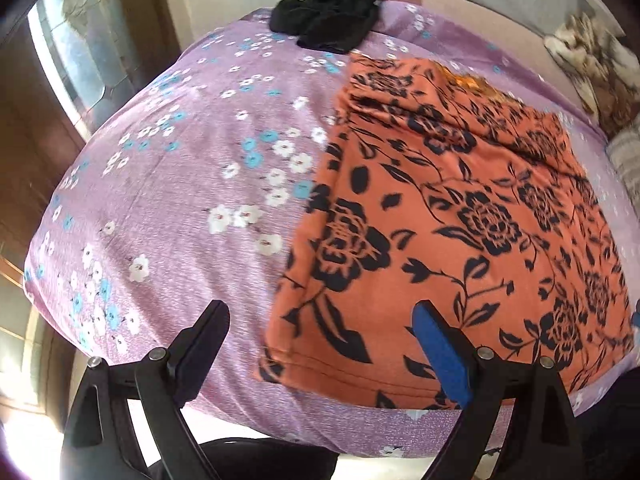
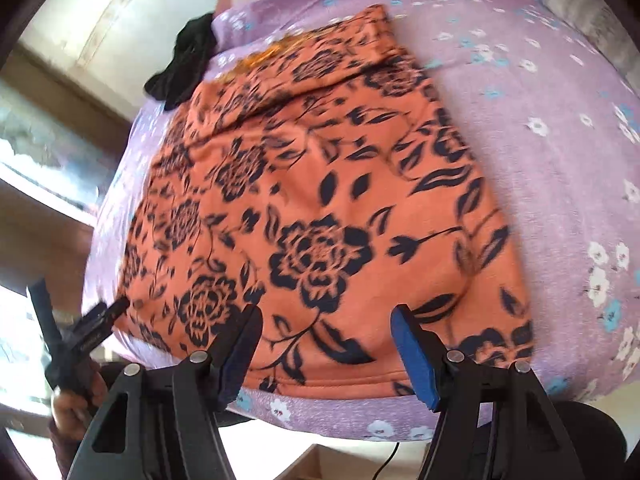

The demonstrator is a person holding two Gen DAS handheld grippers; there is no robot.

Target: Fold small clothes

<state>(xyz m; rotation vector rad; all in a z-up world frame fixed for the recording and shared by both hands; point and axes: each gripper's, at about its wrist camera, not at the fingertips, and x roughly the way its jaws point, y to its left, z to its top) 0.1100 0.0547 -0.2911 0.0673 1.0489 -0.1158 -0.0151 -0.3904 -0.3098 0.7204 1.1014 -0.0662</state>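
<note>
Purple floral bedsheet [image 1: 180, 184] carries our orange floral garment [image 2: 320, 208], long axis running away from us; both tongs stand apart, empty; right gripper [image 2: 326, 354] hovers over its near hem, left gripper [image 1: 320, 344] straddles its left edge; black clothes [image 1: 328, 16] wait beyond.

Two garments on a covered bed

The printed garment [image 1: 460, 216] lies flat on the bedsheet [image 1: 180, 184], near its front edge; the crumpled garment [image 1: 326, 20] sits at eleven o'clock from it, at the far edge.

Orange garment [image 1: 460, 216] with black roses, lilac flowered sheet [image 1: 192, 184], black cloth [image 1: 328, 20]
</note>
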